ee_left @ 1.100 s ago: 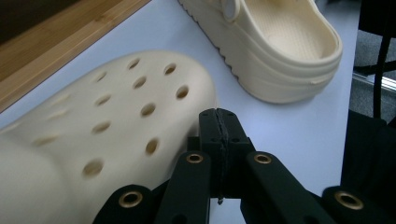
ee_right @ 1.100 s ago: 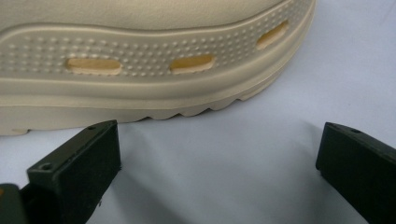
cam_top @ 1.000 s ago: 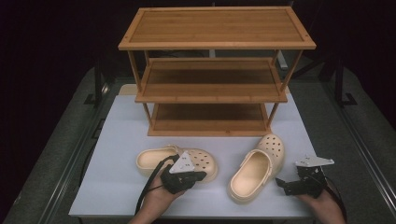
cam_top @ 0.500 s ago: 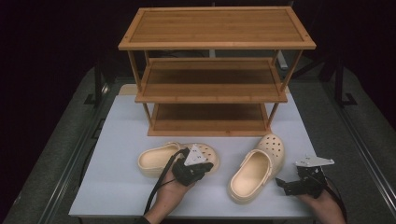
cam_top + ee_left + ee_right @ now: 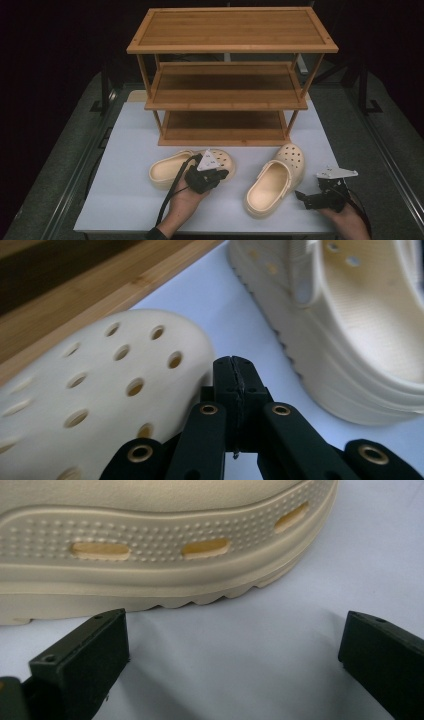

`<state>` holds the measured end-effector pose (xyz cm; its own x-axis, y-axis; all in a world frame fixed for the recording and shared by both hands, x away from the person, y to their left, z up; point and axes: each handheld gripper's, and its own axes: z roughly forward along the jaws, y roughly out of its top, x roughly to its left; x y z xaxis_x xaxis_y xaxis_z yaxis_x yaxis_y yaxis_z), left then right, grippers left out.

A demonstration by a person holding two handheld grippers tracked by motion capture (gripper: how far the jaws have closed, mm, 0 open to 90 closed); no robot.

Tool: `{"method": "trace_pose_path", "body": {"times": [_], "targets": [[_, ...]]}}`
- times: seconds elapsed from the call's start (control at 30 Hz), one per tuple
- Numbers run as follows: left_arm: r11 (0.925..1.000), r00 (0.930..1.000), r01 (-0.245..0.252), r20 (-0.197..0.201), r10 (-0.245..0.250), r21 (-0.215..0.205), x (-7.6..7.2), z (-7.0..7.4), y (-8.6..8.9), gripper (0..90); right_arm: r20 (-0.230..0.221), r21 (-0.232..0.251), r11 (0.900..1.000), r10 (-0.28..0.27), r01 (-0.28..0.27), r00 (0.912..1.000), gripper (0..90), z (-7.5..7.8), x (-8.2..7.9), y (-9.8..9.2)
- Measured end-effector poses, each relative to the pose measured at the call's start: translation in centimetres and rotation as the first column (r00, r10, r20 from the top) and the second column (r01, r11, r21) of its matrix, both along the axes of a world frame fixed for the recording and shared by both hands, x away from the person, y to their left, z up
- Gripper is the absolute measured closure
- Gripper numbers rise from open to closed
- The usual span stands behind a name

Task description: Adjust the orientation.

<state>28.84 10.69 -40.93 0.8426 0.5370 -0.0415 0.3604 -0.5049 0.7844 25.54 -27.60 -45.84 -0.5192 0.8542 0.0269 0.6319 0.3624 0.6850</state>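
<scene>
**Left gripper at left clog toe, jaws shut**

Left gripper (image 5: 234, 371): jaws pressed together, holding nothing. Cream perforated foam clog (image 5: 105, 390) lies just left of its tips, toe nearest, long axis crosswise. Right gripper (image 5: 235, 665): jaws wide apart, empty; second cream clog (image 5: 150, 545) straight ahead, sole side-on, near. Wooden three-tier shelf rack (image 5: 227, 100) beyond both.

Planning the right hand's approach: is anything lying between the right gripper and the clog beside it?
Nothing visible. The right gripper, jaws open, faces the right clog across bare white table.
</scene>
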Motion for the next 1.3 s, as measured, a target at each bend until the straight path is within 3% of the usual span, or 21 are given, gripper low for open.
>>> {"method": "trace_pose_path", "body": {"times": [0.23,0.3,0.37,0.7,1.07,1.27,1.3], "targets": [[0.9986,0.9991,0.039,-0.013,-0.040,-0.036,-0.4,1.8,0.8,90.0,0.000,-0.001,1.000,0.000,0.000,1.0000,0.0,0.0,0.0,0.0],[0.9960,0.9965,0.079,-0.025,-0.080,-0.040,-0.5,2.5,1.2,90.0,0.000,-0.001,1.000,0.000,0.000,1.0000,0.0,0.0,0.0,0.0],[0.9946,0.9954,0.096,-0.001,-0.096,-0.041,-0.6,3.6,1.9,90.0,0.000,-0.001,1.000,-0.001,0.001,1.0000,0.0,0.0,0.0,0.0],[0.9955,0.9961,0.087,0.021,-0.086,-0.039,0.2,4.9,5.2,90.0,0.000,0.000,1.000,0.000,0.000,1.0000,0.0,0.0,0.0,0.0],[0.9998,0.9992,-0.002,0.041,0.003,-0.021,1.4,5.4,10.8,90.0,0.000,0.000,1.000,-0.001,0.001,1.0000,0.0,0.0,0.0,0.0],[0.9963,0.9950,-0.085,0.051,0.085,0.001,2.5,4.7,14.9,90.0,0.000,0.001,1.000,0.000,0.000,1.0000,0.0,0.0,0.0,0.0],[0.9963,0.9950,-0.085,0.051,0.085,0.001,2.5,4.7,14.9,90.0,0.000,0.001,1.000,0.000,0.000,1.0000,0.0,0.0,0.0,0.0]]}}
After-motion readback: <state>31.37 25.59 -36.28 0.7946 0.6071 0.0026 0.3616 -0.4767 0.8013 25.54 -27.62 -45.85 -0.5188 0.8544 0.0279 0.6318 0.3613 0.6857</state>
